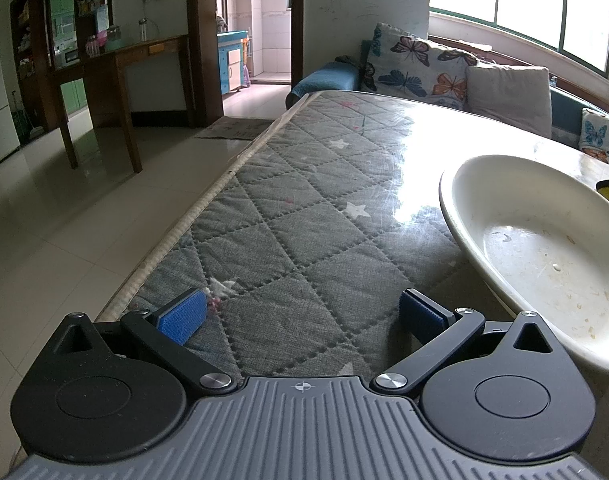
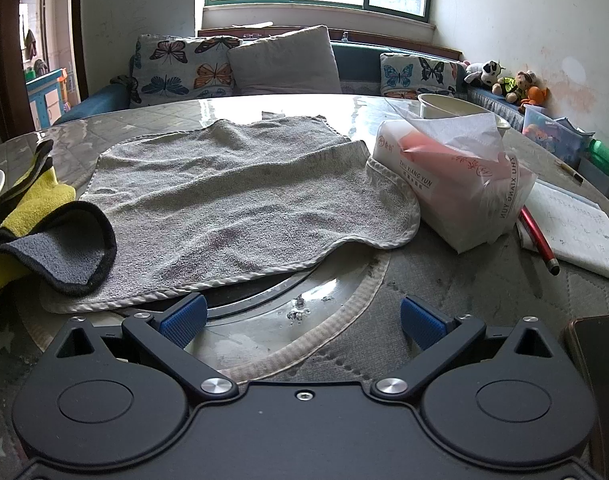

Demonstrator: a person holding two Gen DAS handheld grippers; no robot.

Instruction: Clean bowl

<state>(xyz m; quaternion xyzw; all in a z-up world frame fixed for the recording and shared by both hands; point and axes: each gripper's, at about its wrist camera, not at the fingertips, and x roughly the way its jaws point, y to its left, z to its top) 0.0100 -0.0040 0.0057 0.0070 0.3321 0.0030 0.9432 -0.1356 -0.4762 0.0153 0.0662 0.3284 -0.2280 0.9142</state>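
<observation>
Looks like step one, nothing grabbed yet. Left gripper gapes wide and empty, the shallow cream ceramic bowl with dried specks just right of its jaws. Right gripper is also wide open and empty; the yellow-and-grey microfibre cloth sits ahead-left, probably the wiper to pinch next.

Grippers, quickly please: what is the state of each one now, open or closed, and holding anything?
Left gripper: open, holding nothing.
Right gripper: open, holding nothing.

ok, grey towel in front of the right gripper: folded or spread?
Spread. The grey towel lies open and mostly flat on the table, only its far right corner doubled over; the yellow-and-grey cloth overlaps its left edge.
</observation>
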